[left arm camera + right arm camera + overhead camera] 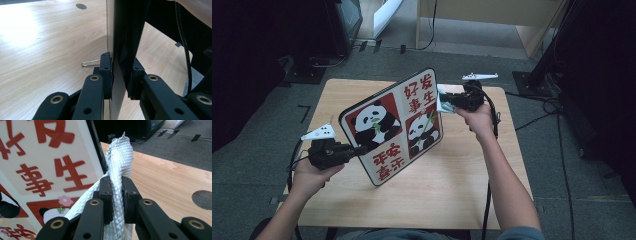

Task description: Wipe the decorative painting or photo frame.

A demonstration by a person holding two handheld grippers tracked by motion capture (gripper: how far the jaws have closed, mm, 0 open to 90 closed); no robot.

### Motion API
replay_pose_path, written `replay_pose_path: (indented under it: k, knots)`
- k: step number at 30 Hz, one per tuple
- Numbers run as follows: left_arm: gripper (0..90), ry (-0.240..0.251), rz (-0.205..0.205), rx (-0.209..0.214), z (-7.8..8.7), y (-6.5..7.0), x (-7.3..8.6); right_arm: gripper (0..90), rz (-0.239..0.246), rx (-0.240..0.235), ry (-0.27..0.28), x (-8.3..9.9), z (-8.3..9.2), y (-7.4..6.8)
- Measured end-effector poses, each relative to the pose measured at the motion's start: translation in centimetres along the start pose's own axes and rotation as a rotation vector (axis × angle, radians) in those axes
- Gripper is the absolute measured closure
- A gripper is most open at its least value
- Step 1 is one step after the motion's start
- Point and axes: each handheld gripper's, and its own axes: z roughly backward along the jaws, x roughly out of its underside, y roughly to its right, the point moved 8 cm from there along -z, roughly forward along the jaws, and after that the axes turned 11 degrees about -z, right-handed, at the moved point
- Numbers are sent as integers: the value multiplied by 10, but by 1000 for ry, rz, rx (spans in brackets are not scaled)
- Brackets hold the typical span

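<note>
A square panda board (394,125), white with red panels, red characters and two panda drawings, is held tilted above a light wooden table (462,185), one corner raised away from the person and the opposite corner low toward the table's near edge. The left gripper (362,149) meets the board at its left edge, beside the larger panda panel; in the left gripper view the two black jaws are closed almost fully onto the board's thin edge (117,50), one pad (106,72) pressed against the pale face and the other against the dark back. Behind that pad, a small wire clip (90,63) lies on the table surface just beside the board. The right gripper (447,101) sits at the board's right edge, near the raised corner with the characters; its jaws are drawn nearly together on a white woven cloth (117,172), which is bunched into a narrow fold that rises above the pads and trails down between them. In the right gripper view the cloth touches the board's dark rim, with the printed face (45,162) lying immediately to the cloth's left. Each gripper is carried in one of the person's hands, the forearms entering from the table's near side, and a black cable (490,200) trails from the right gripper along the forearm. Grey carpeted floor (262,125) surrounds the table.
</note>
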Motion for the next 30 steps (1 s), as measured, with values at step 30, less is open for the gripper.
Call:
replay_pose_path:
  k: [30]
  knots:
    - [785,-4,-9,3,-1,1,1,813,-49,8,-45,37,-8,22]
